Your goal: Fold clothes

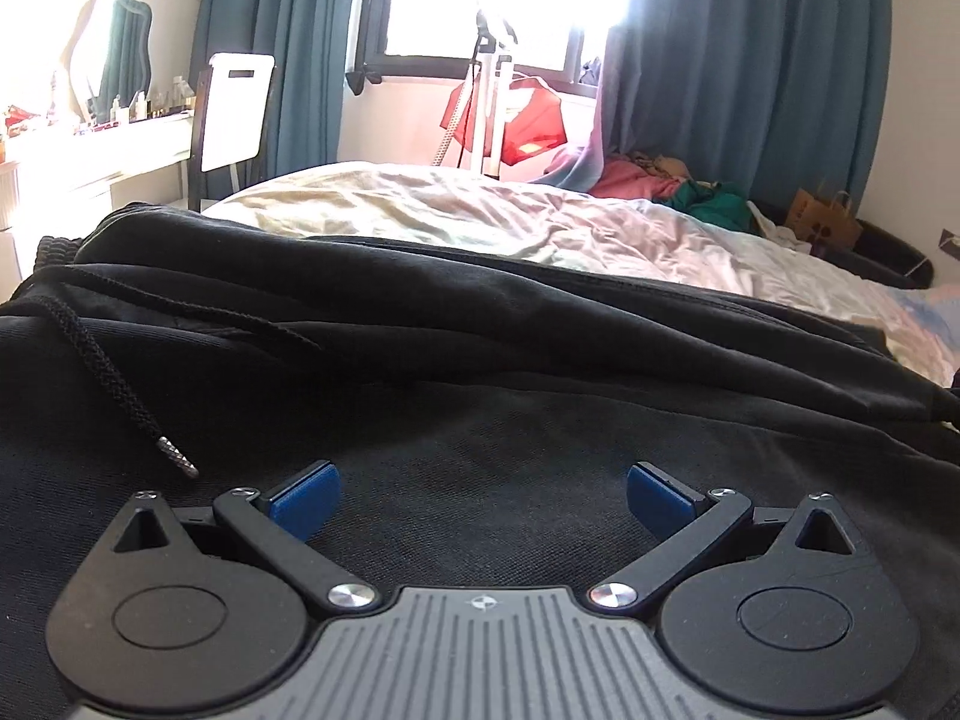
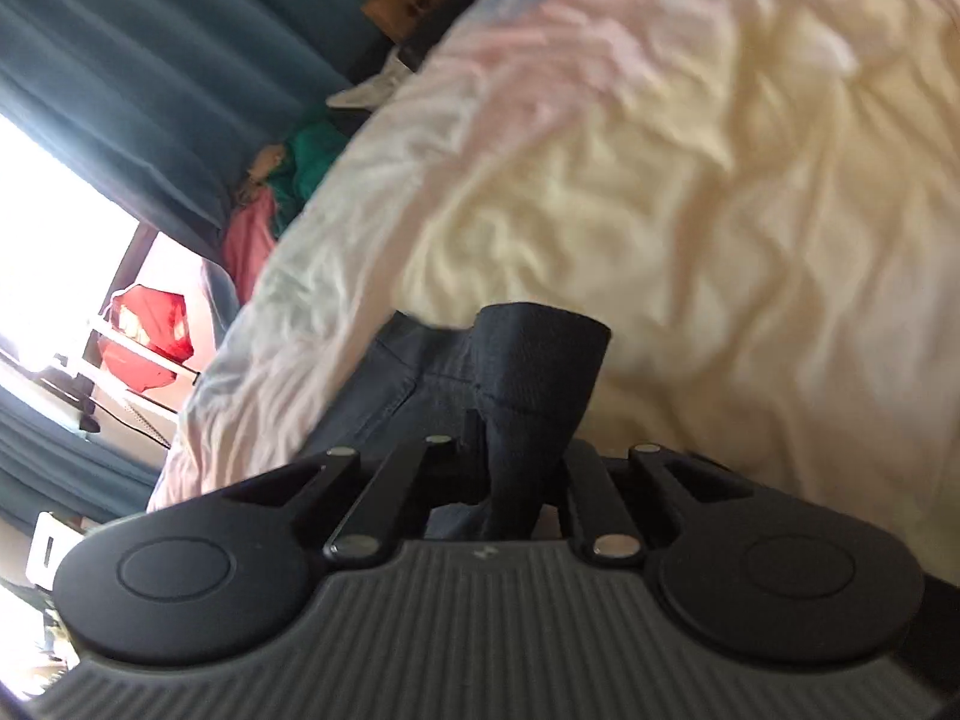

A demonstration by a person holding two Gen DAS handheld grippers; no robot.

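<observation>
- The left gripper [image 1: 480, 495] rests low over the black hoodie [image 1: 480, 348], jaws spread wide apart with nothing between them.
- A black drawstring [image 1: 120, 384] lies on the fabric to its left.
- The hoodie lies on the bed [image 1: 480, 210].
- The right gripper [image 2: 519, 450] has its jaws clamped on a fold of dark cloth [image 2: 534, 372] above the rumpled sheet.
</observation>
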